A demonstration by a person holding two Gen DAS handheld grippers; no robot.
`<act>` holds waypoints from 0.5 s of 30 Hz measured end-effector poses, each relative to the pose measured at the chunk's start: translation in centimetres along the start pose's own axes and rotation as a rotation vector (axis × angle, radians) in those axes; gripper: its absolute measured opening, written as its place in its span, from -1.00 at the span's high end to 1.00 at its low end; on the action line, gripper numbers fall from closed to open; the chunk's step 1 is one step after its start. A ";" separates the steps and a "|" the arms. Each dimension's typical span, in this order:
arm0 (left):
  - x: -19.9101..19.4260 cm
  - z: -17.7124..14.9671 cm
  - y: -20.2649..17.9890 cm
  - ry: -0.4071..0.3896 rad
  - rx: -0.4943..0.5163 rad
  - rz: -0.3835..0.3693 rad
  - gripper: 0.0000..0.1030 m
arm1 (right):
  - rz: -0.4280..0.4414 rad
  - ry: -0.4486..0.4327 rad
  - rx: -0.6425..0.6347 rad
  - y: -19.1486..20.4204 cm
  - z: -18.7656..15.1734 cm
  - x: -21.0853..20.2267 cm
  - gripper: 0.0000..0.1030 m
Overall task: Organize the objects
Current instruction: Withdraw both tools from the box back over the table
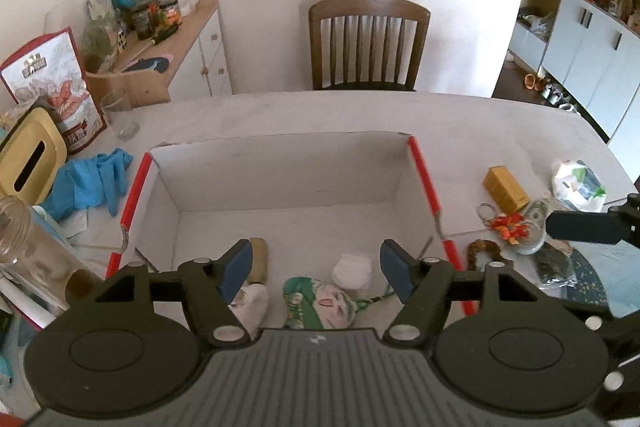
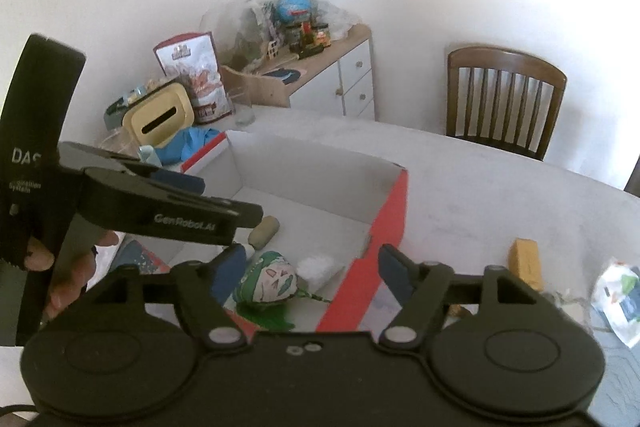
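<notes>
A white box with red edges [image 1: 288, 167] [image 2: 384, 227] lies open on the table. Inside sit a green-and-white pouch [image 1: 320, 303] [image 2: 268, 281], a white puff [image 1: 352, 269] [image 2: 318, 267], a tan cylinder [image 1: 259, 259] [image 2: 264, 230] and a white cloth piece [image 1: 252, 303]. My left gripper [image 1: 316, 269] is open and empty above the box's near end; it also shows in the right wrist view [image 2: 192, 195]. My right gripper [image 2: 310, 273] is open and empty over the box's right wall. Right of the box lie a yellow block [image 1: 505, 188] [image 2: 526, 263], keys with an orange charm [image 1: 508, 225] and a plastic wrapper [image 1: 578, 185] [image 2: 620, 295].
Blue gloves [image 1: 88, 183], a yellow tissue box [image 1: 30, 159], a drinking glass [image 1: 120, 115], a red snack bag [image 1: 56, 87] and a glass jar [image 1: 24, 239] crowd the table's left. A wooden chair [image 1: 366, 43] stands behind. A cluttered sideboard [image 1: 180, 39] stands at the back left.
</notes>
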State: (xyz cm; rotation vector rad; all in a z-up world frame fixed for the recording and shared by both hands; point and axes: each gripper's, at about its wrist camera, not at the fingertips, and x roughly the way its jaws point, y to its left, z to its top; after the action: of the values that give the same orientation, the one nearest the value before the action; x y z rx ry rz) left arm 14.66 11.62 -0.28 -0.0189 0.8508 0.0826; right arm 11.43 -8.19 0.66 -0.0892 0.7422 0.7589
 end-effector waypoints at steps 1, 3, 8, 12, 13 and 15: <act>-0.3 -0.1 -0.4 -0.007 0.005 0.001 -0.43 | -0.001 -0.006 0.006 -0.2 -0.1 -0.4 -0.49; -1.0 -0.3 -1.2 -0.023 0.009 0.003 -0.54 | 0.002 -0.020 0.015 -0.8 -0.5 -1.3 -0.58; -2.4 -0.7 -3.5 -0.064 0.022 0.008 -0.62 | -0.009 -0.053 0.016 -2.2 -1.5 -3.6 -0.71; -3.2 -1.0 -5.2 -0.085 0.014 -0.005 -0.64 | -0.021 -0.070 0.021 -3.6 -2.6 -5.3 -0.82; -3.4 -1.0 -5.6 -0.090 0.011 -0.011 -0.65 | -0.022 -0.072 0.024 -4.0 -3.0 -5.6 -0.83; -3.8 -1.2 -6.5 -0.103 0.008 -0.017 -0.70 | -0.029 -0.077 0.029 -4.7 -3.6 -6.3 -0.87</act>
State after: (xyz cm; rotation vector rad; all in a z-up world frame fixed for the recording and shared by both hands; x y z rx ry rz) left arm 11.81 4.88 1.67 -0.0138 0.7481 0.0640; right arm 9.34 -16.58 1.16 -0.0440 0.6774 0.7194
